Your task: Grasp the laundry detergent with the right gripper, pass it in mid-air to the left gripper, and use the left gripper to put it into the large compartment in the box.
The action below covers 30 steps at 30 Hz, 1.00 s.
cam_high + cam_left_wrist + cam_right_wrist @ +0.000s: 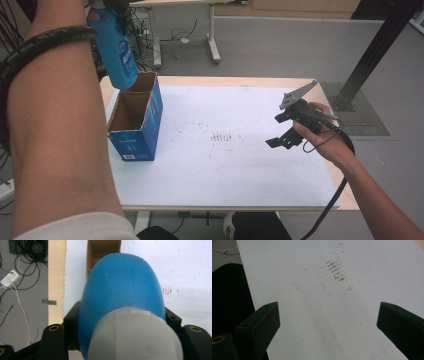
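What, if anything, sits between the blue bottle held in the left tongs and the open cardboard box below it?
Nothing visible. The blue bottle, clamped in the left tongs, hangs above the far end of the open box. The parts of the box's compartments that show look empty, though the bottle hides some of the far one. The right tongs are open, well off to the side.

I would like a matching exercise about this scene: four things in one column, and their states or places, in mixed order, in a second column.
Things:
1. blue bottle
2. cardboard box
3. right tool
4. brown marks

States or places:
A. open, nothing between the jaws
B. on the white table cover
C. gripped in the left tool, above the box
D. standing open-topped at the table's left

Pairs: 1-C, 2-D, 3-A, 4-B
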Each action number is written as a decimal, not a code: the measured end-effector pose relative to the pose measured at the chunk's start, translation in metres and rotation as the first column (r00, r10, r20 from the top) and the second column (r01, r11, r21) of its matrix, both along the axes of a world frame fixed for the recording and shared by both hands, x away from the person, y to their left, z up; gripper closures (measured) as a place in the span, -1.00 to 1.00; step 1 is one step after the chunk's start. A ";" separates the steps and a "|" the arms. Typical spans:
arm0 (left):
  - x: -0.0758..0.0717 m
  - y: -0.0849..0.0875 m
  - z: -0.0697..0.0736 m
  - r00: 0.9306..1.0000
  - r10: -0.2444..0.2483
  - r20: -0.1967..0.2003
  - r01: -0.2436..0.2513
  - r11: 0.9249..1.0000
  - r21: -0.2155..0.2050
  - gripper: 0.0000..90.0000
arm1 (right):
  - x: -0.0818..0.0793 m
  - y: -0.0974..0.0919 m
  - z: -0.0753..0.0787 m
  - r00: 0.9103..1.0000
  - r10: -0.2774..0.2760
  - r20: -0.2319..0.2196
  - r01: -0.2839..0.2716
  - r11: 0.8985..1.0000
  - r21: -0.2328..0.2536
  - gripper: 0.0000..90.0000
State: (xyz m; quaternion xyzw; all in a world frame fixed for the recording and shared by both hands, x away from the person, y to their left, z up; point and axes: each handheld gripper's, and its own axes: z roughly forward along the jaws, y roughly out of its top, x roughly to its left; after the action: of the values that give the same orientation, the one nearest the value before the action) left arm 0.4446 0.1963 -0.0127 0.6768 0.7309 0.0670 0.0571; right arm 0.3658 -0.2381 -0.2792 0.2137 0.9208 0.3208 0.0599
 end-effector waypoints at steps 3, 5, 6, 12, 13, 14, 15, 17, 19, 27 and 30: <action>0.001 0.003 -0.004 1.000 0.017 0.003 -0.017 1.000 -0.019 -0.17 | -0.001 0.000 0.000 1.000 -0.002 0.000 0.002 1.000 -0.007 -0.89; 0.002 0.006 -0.006 1.000 0.027 0.010 -0.026 0.999 -0.023 -0.17 | -0.001 0.000 0.000 1.000 -0.002 0.002 0.002 1.000 -0.014 -0.89; 0.003 0.006 -0.007 0.999 0.033 0.011 -0.032 0.999 -0.024 -0.17 | -0.001 -0.001 0.000 1.000 -0.003 0.002 0.003 1.000 -0.012 -0.89; 0.005 0.014 -0.019 0.999 0.049 0.018 -0.049 0.999 -0.015 -0.17 | 0.000 -0.004 -0.002 1.000 -0.010 -0.002 0.010 1.000 -0.016 -0.88; 0.005 0.016 -0.022 0.999 0.051 0.017 -0.050 0.999 -0.020 -0.17 | 0.001 -0.004 -0.002 1.000 -0.012 -0.002 0.012 1.000 -0.016 -0.88; 0.006 0.017 -0.024 0.999 0.052 0.015 -0.051 0.998 -0.022 -0.17 | 0.001 -0.005 -0.002 1.000 -0.015 0.001 0.015 1.000 -0.016 -0.88; 0.006 0.018 -0.026 0.998 0.055 0.014 -0.054 0.998 -0.024 -0.17 | 0.001 -0.005 -0.002 1.000 -0.013 0.000 0.013 1.000 -0.017 -0.88; 0.006 0.021 -0.032 0.998 0.060 0.009 -0.060 0.998 -0.027 -0.17 | 0.002 -0.006 -0.002 1.000 -0.018 -0.001 0.018 1.000 -0.019 -0.88; 0.007 0.022 -0.037 0.998 0.055 0.005 -0.055 0.998 -0.024 -0.17 | 0.002 -0.007 -0.002 1.000 -0.017 -0.002 0.017 1.000 -0.022 -0.88; 0.009 0.030 -0.059 0.999 0.054 -0.007 -0.054 0.998 -0.040 -0.17 | 0.002 -0.007 -0.001 1.000 -0.019 -0.004 0.019 0.999 -0.038 -0.88; 0.009 0.032 -0.066 0.999 0.051 -0.015 -0.051 0.998 -0.036 -0.17 | 0.002 -0.006 -0.001 1.000 -0.019 -0.002 0.019 0.999 -0.041 -0.88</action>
State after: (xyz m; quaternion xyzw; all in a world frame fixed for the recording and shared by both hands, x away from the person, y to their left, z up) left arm 0.4535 0.2281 -0.0790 0.6572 0.7494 0.0504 0.0627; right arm 0.3677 -0.2443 -0.2800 0.2216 0.9253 0.3008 0.0660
